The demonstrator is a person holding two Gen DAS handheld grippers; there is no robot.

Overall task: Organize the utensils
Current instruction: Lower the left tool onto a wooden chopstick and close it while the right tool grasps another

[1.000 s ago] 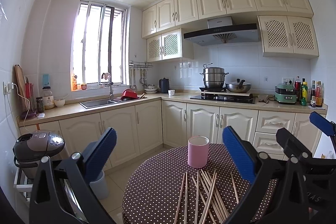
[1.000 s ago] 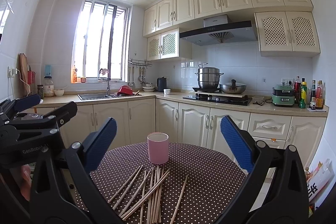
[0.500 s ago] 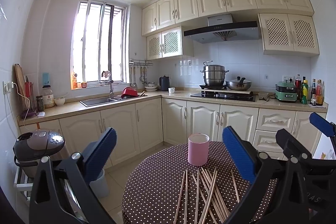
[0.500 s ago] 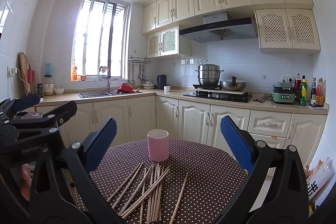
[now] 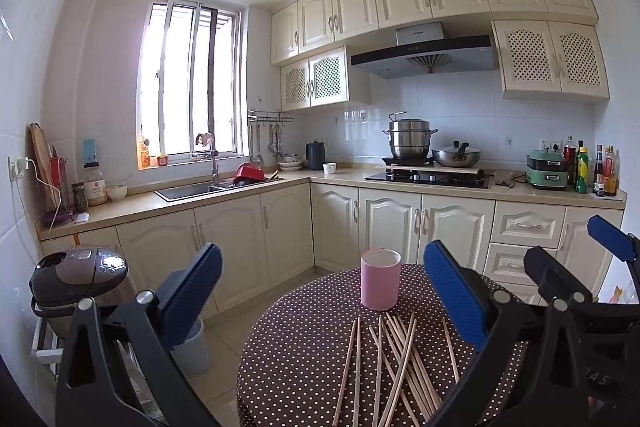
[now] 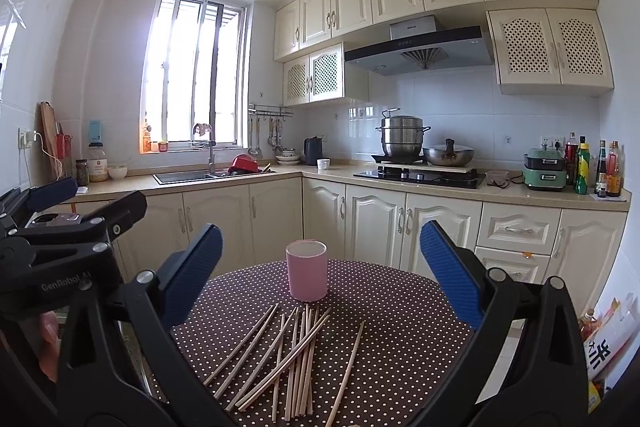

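Several wooden chopsticks (image 5: 394, 363) (image 6: 292, 351) lie scattered on a round table with a brown polka-dot cloth (image 5: 296, 339) (image 6: 400, 327). Behind them stands an upright pink cylindrical cup (image 5: 380, 284) (image 6: 307, 270). My left gripper (image 5: 322, 301) hovers open above the near side of the table with nothing between its blue pads. My right gripper (image 6: 320, 279) is likewise open and holds nothing, above the chopsticks. Each gripper shows at the edge of the other's view: the right gripper (image 5: 576, 267) and the left gripper (image 6: 64, 211).
Cream kitchen cabinets (image 5: 280, 235) and a counter with a sink (image 5: 192, 189) and a stove (image 5: 428, 177) run behind the table. A rice cooker (image 5: 78, 275) sits on a rack at left and a bin (image 5: 196, 347) on the floor. A packet (image 6: 608, 339) lies at right.
Both cameras have tilted slightly upward, so the table and cup sit a little lower in view. The chopsticks and cup have not moved. Both grippers stay open.
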